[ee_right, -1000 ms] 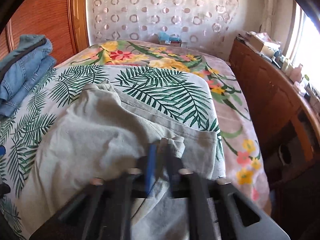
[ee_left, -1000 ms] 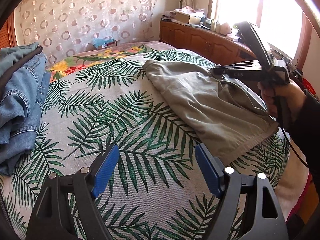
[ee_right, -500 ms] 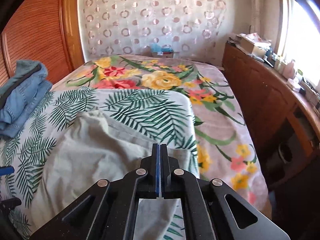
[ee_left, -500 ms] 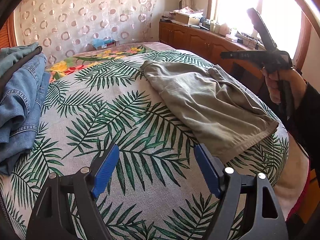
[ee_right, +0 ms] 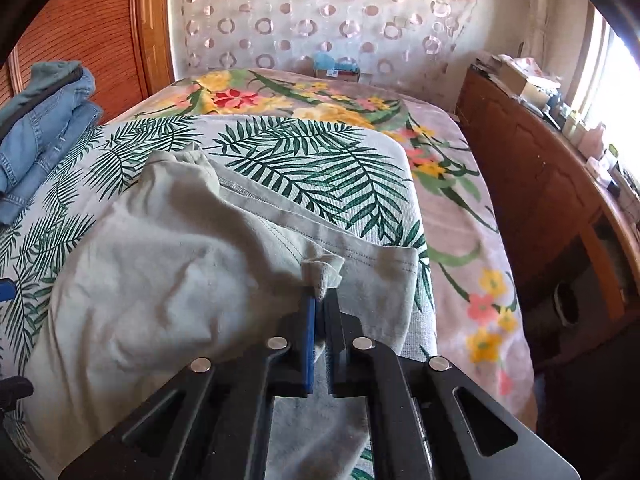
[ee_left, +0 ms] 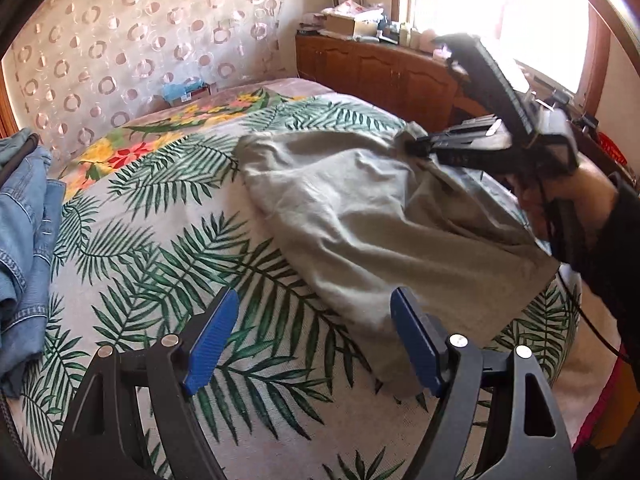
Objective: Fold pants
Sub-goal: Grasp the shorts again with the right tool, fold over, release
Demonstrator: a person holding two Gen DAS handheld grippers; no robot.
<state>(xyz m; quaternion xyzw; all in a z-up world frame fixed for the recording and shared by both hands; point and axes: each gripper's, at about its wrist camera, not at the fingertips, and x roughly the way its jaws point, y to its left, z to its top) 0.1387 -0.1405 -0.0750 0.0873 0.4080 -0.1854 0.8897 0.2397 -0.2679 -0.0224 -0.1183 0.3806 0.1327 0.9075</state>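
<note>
right hand-held gripper (ee_right: 320, 304) clamped on a bunched corner of the pale grey-green cotton pants (ee_right: 160, 280), blue pads together with a tuft of fabric sticking out past the tips; in the left wrist view the same hand-held gripper (ee_left: 416, 146) has that corner lifted off the bed, cloth draping down from it, the person's right hand (ee_left: 576, 196) in a dark sleeve on the handle; left hand-held gripper (ee_left: 312, 340) has its jaws wide apart, nothing between the blue ribbed pads (ee_left: 210, 342), hovering over the bedspread just beside the near hem of the pants, right pad close to the cloth edge, contact can't be told; pants lie partly folded on the white palm-leaf print bedspread (ee_left: 160, 248), toward the right edge of the bed, the far end bunched up, a stitched seam running along the side facing the bed's right edge; stack of blue denim jeans (ee_left: 24, 240) at the left edge of the bed, well apart from the pants; floral blanket with yellow and red flowers (ee_right: 320, 96) covers the far part of the bed and its right side; brown wooden cabinet (ee_right: 552, 208) with clutter on top runs along the wall beyond the right edge, under the bright window (ee_left: 500, 8)
</note>
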